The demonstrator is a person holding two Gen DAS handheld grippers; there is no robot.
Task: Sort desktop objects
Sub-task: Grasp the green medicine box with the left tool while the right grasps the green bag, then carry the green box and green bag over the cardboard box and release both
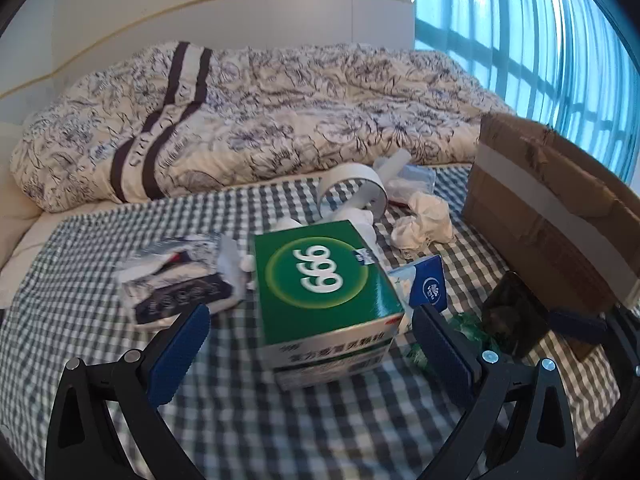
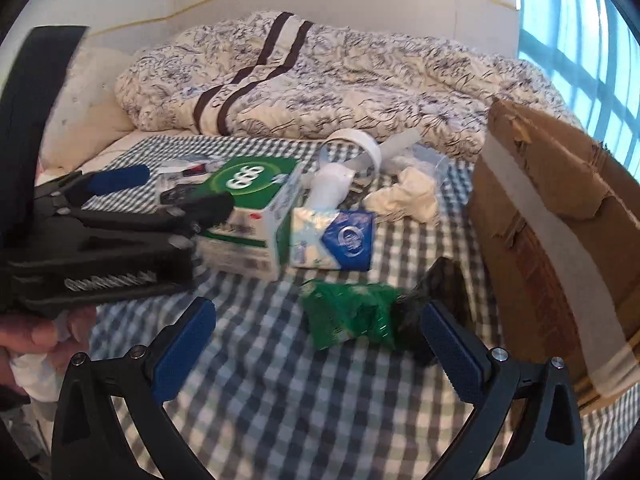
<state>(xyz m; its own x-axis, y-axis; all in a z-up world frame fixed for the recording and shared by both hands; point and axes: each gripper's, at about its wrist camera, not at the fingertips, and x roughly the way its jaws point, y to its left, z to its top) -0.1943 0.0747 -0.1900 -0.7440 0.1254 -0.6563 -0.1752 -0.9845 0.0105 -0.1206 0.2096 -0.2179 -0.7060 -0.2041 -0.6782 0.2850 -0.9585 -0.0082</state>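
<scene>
- Bedroom: checked sheet (image 1: 100, 280) underfoot of everything, floral quilt (image 1: 260, 108) across the top of frame, teal window at upper right.
- Left gripper (image 1: 308, 340) released, jaws spread wide, straddling the near end of the green box (image 1: 320, 280) at centre frame; pads (image 1: 182, 352) not yet touching its sides.
- Right gripper (image 2: 318, 344) likewise released, jaws wide, green packet (image 2: 348, 316) just ahead between them, dark object (image 2: 440, 292) by the right pad.
- Best to push the left gripper further forward so both pads bear on the box's long sides, then close squarely; a corner grip would likely twist it.
- Worth watching the blue tissue pack (image 1: 424, 284) touching the box at its right, likely to drag along.
- Further out: tape roll (image 1: 356, 192) and crumpled tissues (image 1: 424, 220) at upper centre, patterned packet (image 1: 180, 284) at centre left.
- Cardboard box (image 1: 560, 216) at right edge, probably the drop point; high lift needed to pass its rim.
</scene>
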